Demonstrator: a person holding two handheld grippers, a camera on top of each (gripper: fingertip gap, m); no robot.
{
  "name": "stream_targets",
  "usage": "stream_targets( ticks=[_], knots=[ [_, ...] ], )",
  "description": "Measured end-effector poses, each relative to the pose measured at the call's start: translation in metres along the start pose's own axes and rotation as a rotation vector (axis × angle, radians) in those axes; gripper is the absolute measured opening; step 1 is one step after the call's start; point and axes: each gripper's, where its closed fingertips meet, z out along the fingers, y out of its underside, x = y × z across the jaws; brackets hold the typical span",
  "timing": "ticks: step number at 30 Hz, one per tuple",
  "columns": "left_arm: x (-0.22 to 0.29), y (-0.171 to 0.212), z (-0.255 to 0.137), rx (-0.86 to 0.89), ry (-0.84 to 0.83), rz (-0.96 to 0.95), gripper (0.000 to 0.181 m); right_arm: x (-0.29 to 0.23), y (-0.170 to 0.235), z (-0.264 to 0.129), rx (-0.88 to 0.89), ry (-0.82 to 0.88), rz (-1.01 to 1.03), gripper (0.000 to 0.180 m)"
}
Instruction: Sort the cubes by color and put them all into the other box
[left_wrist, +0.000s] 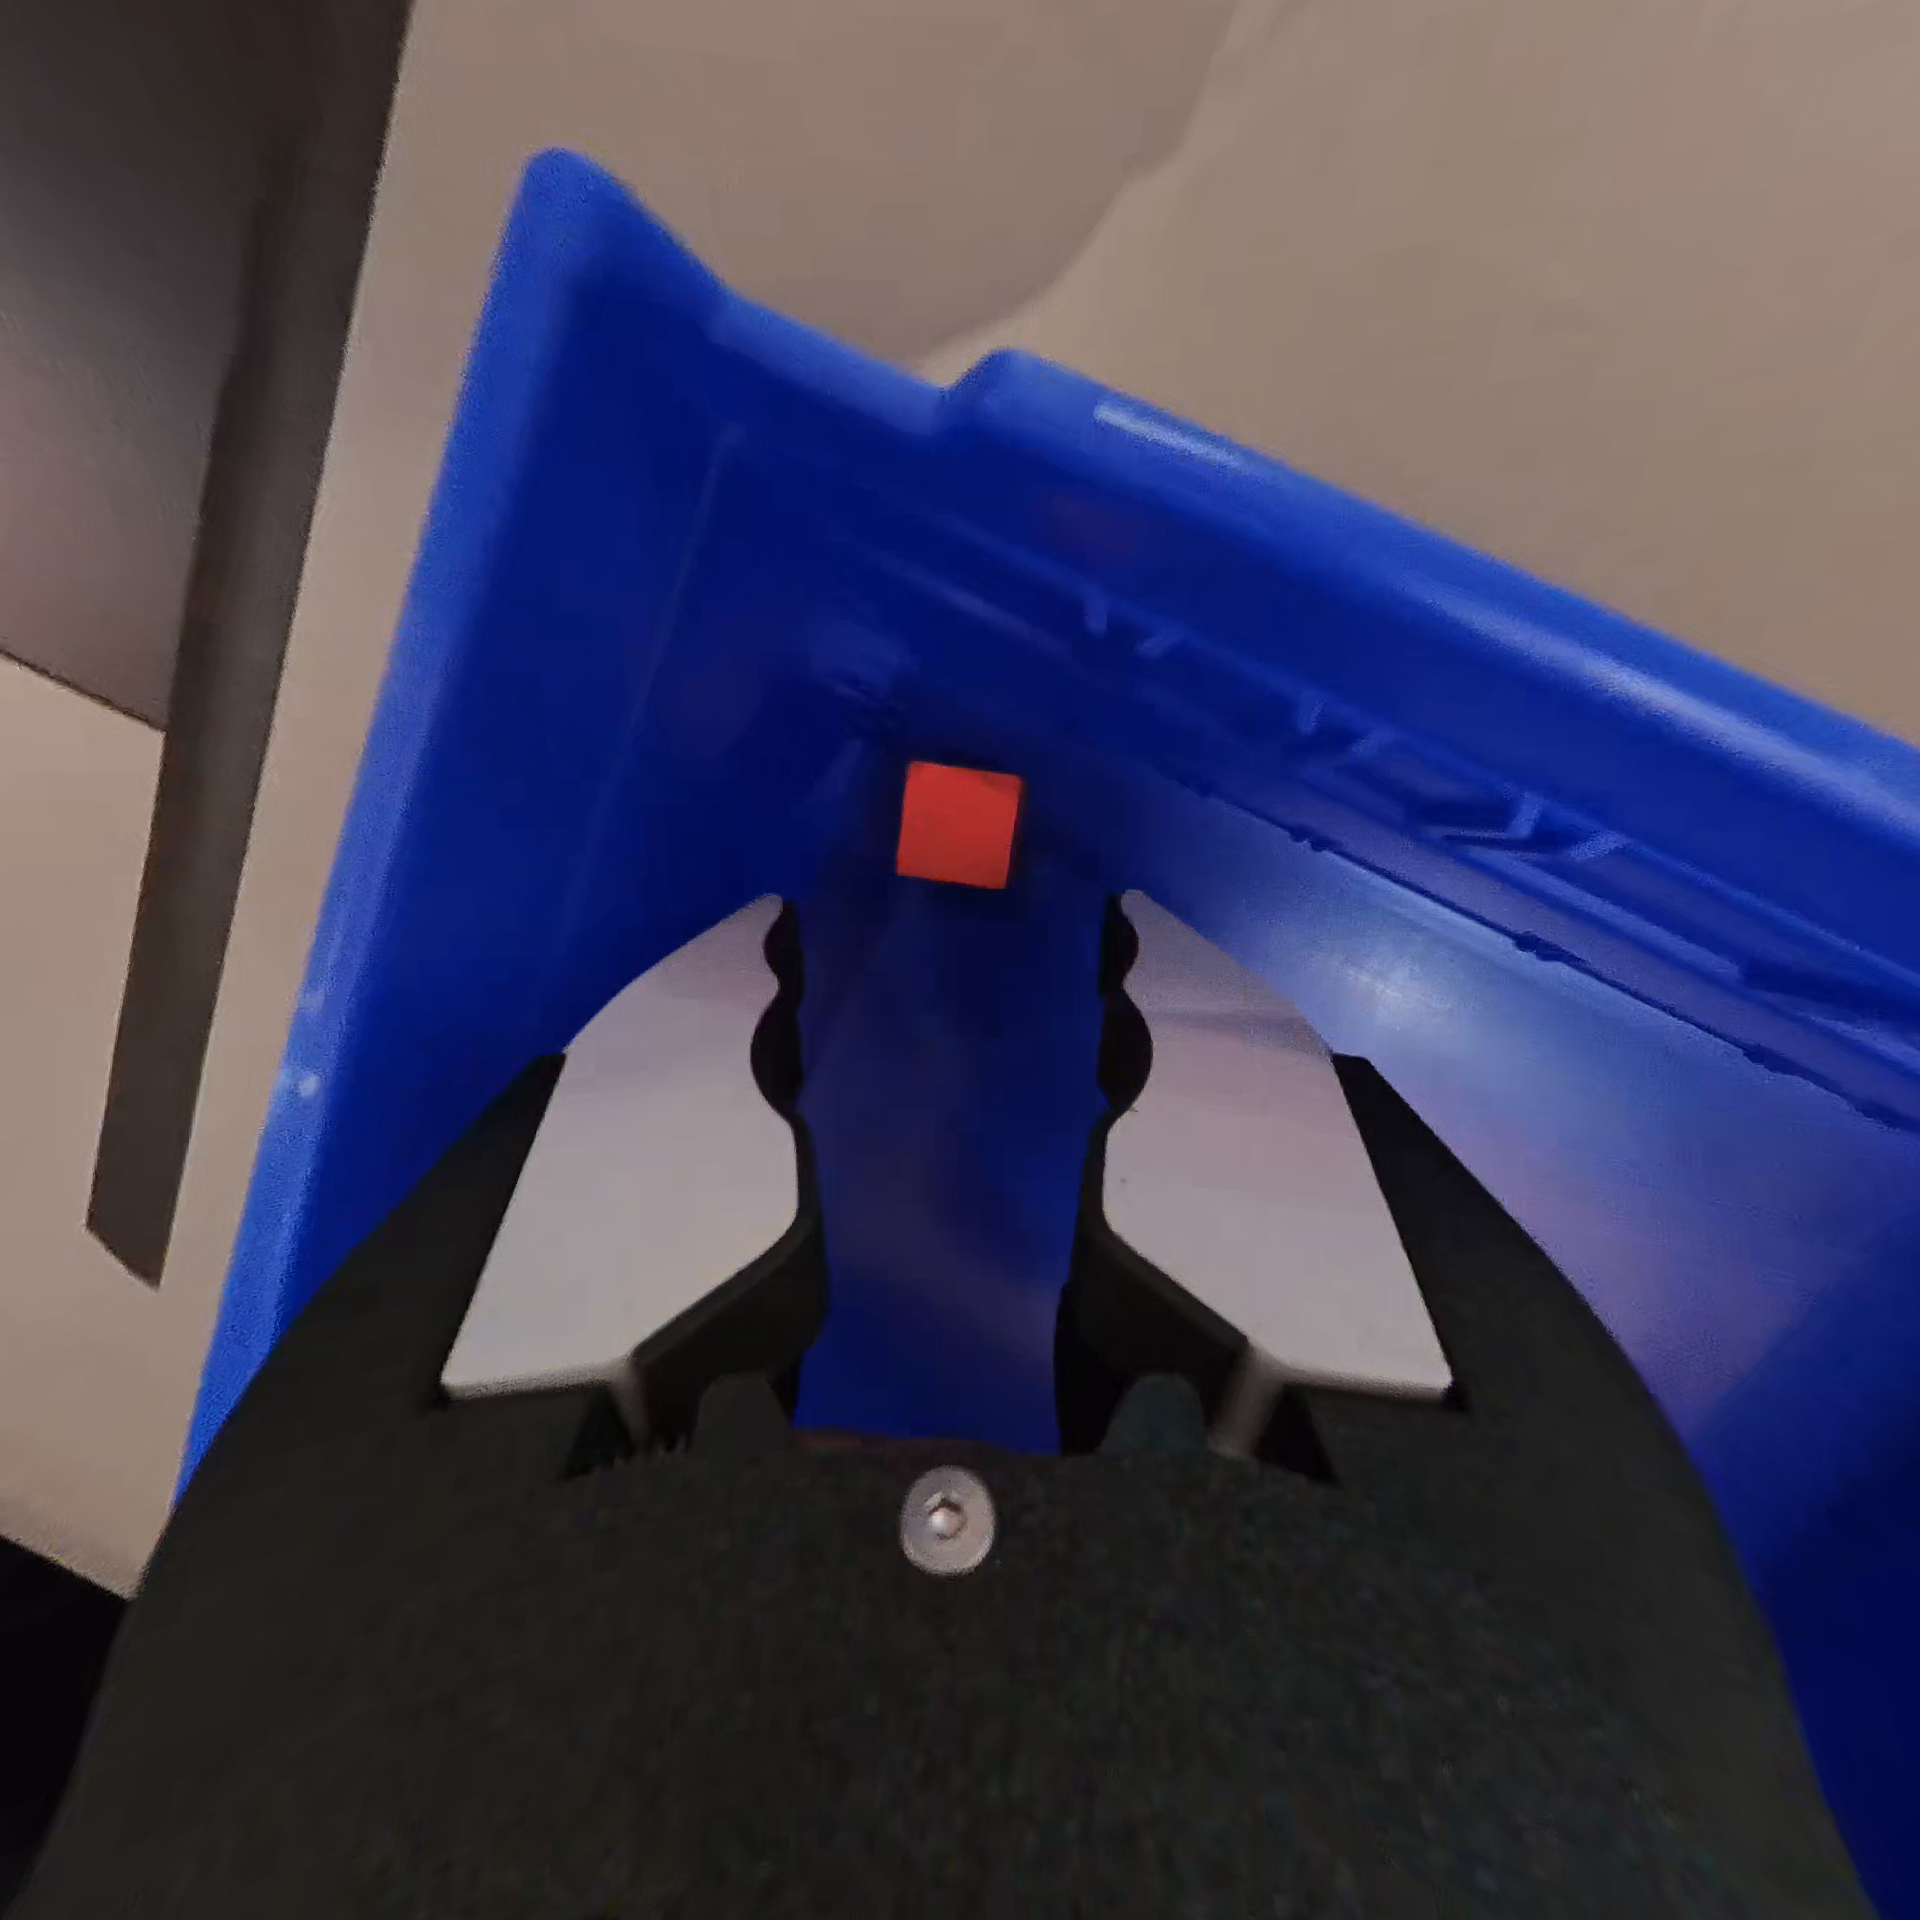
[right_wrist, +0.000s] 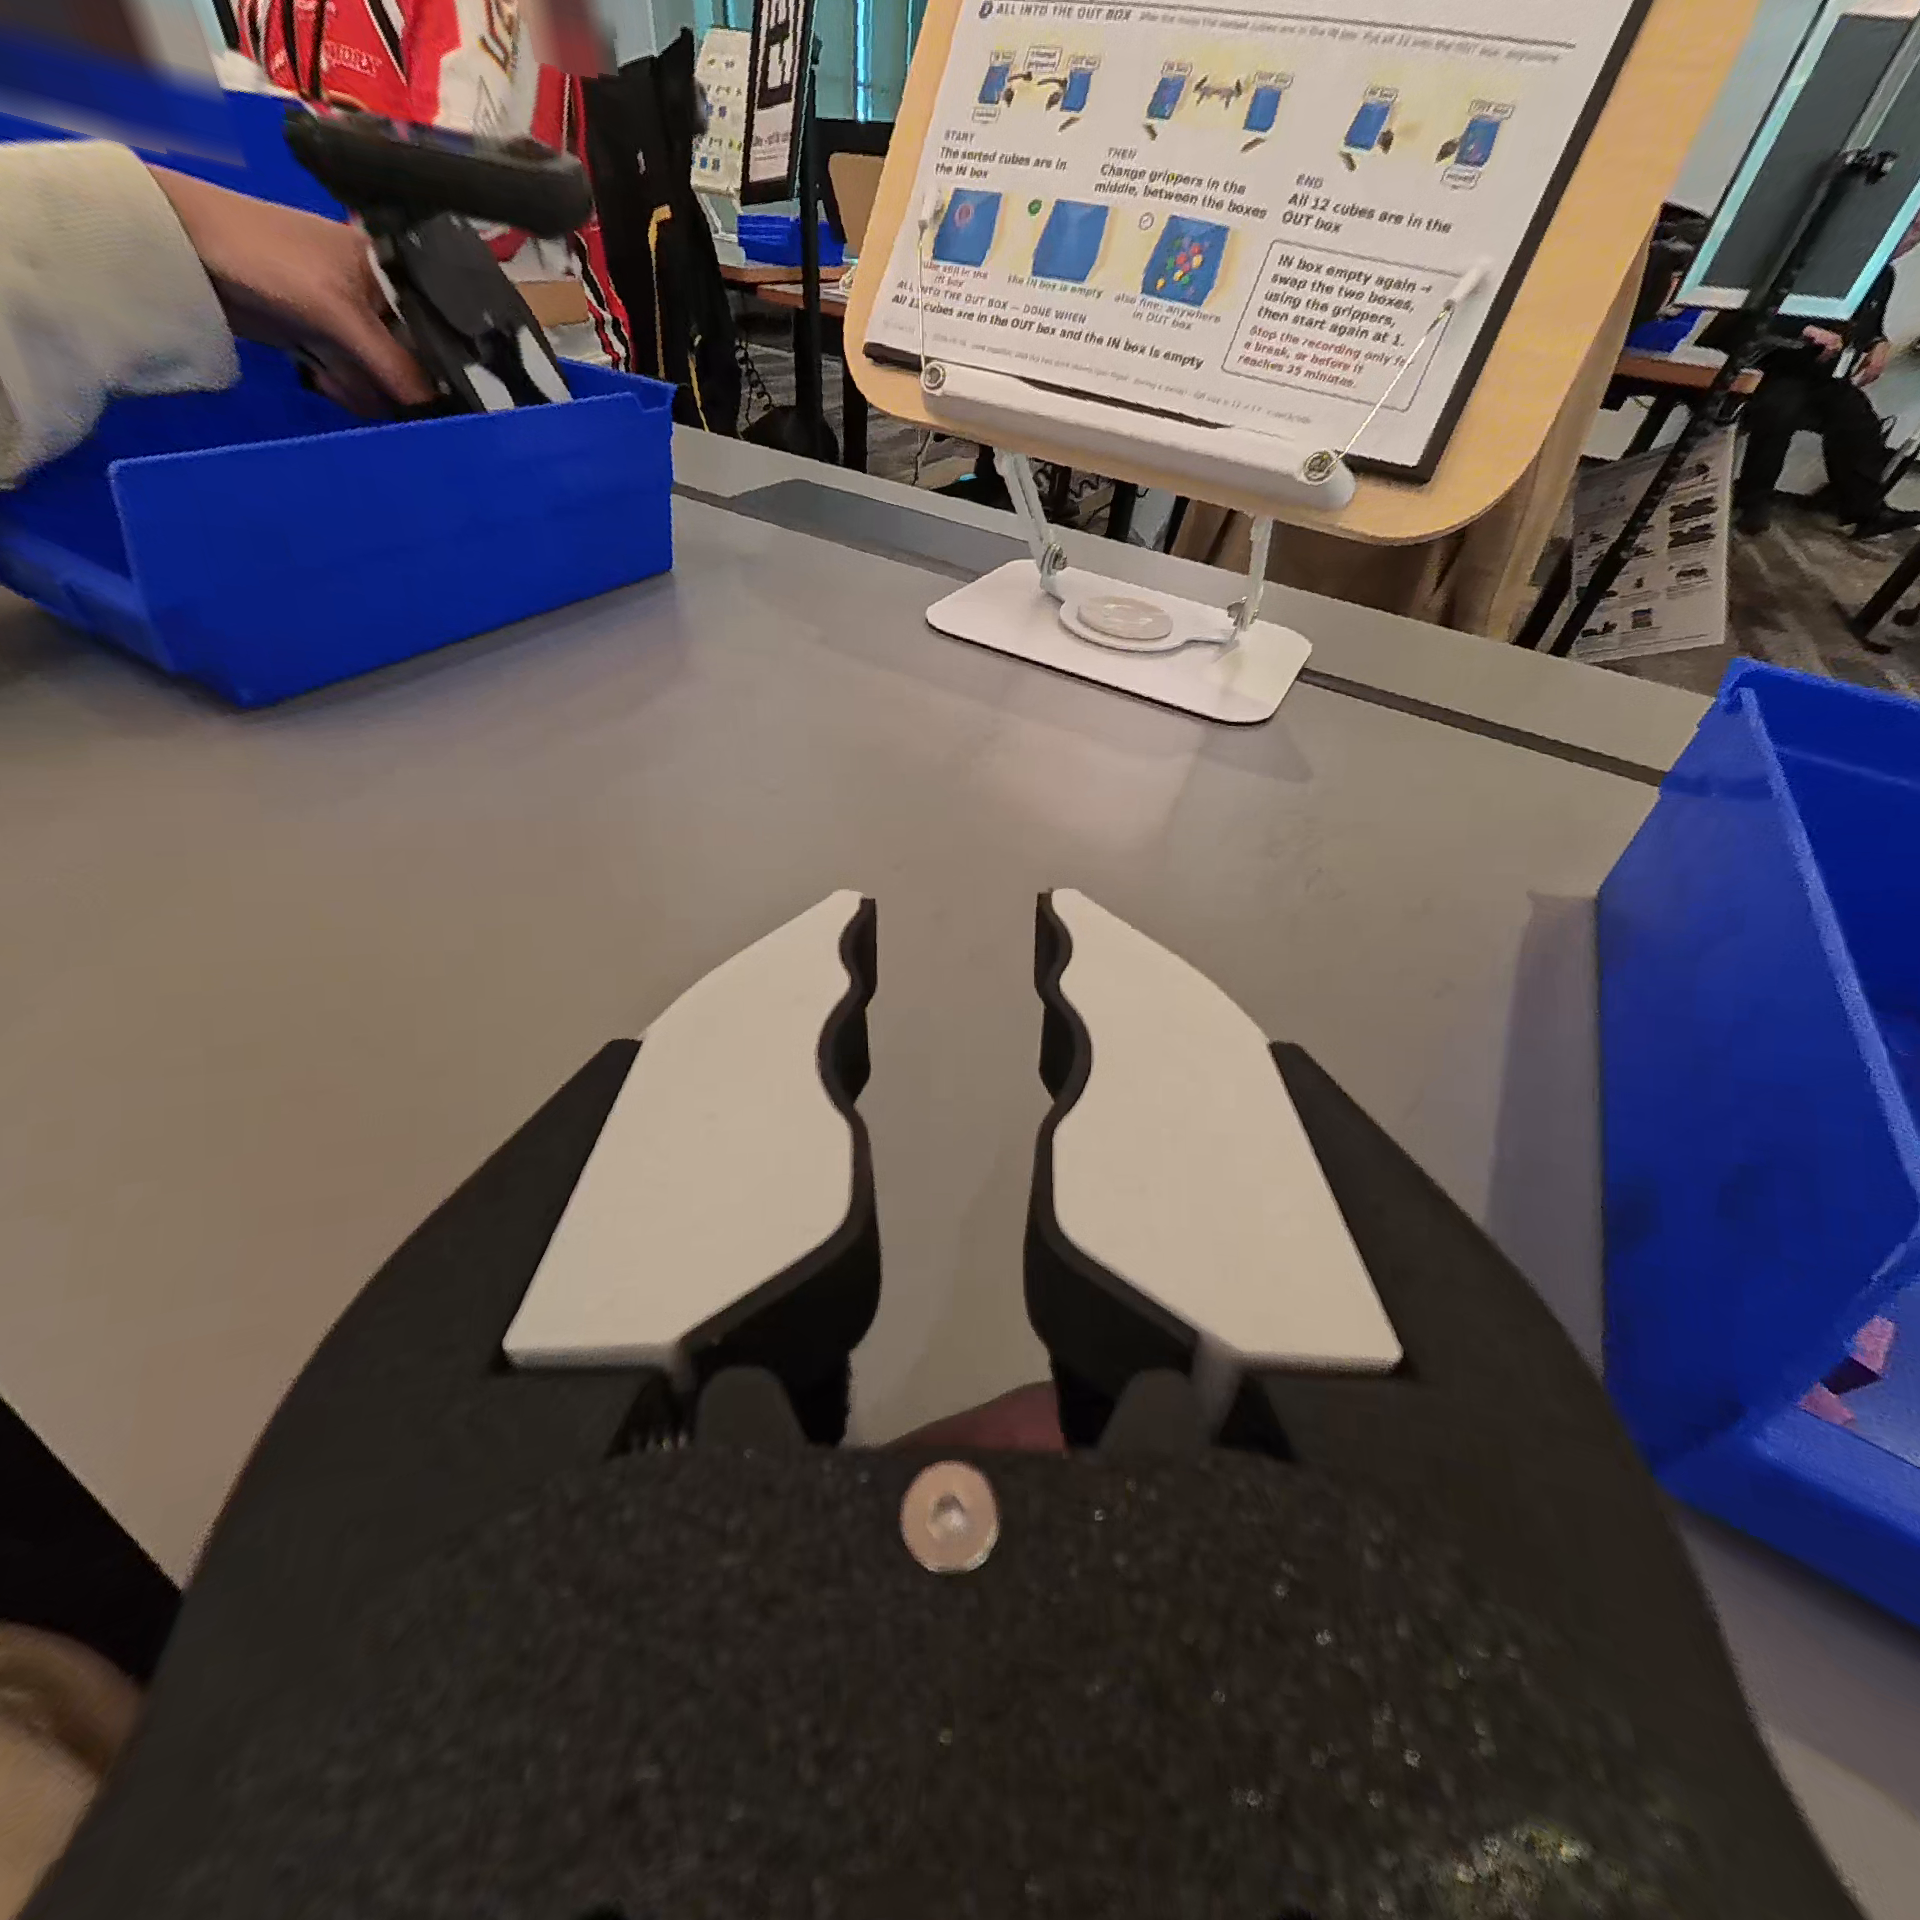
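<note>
In the left wrist view, the left gripper (left_wrist: 951, 914) is seen parted and empty inside a blue bin (left_wrist: 582, 727), with a red cube (left_wrist: 956, 823) lying just beyond its fingertips in the bin's corner. In the right wrist view, the right gripper (right_wrist: 956, 914) is held slightly parted and empty above the grey table (right_wrist: 520, 883), between the left blue bin (right_wrist: 395, 551) and a second blue bin (right_wrist: 1756, 1143).

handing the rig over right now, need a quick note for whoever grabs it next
Left gripper: open, empty, down inside the blue box on the left, fingers aimed at a red cube lying in the box's far corner, not yet gripped.
Right gripper: open, empty, hovering over the bare grey table between the boxes.
The other blue box stands at the right; something pink or purple shows in it, most of its inside is out of view.
Done: cannot be counted from here.
Left: likely close on the red cube and carry it across; check the left box for more.
</note>
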Motion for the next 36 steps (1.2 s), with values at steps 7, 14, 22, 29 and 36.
stream_targets(
  ticks=[7,14,22,29,36],
  knots=[
    [0.006,-0.011,0.016,-0.014,0.024,0.043,0.043,0.003,0.011,0.004,-0.024,-0.046,0.056,0.027],
    [0.022,-0.006,0.009,-0.020,0.101,0.003,0.022,0.002,0.004,0.007,-0.025,-0.092,0.054,0.025],
    [0.052,-0.033,-0.126,0.413,-0.243,-0.103,0.022,0.014,-0.027,0.015,-0.024,-0.110,-0.088,0.025],
    [0.210,-0.125,-0.185,1.044,-0.216,-0.183,0.022,0.006,-0.011,0.033,-0.133,-0.306,0.130,0.026],
    [0.294,-0.165,-0.112,1.038,-0.043,-0.164,0.022,0.000,-0.004,0.030,-0.076,-0.456,0.412,0.025]
  ],
)
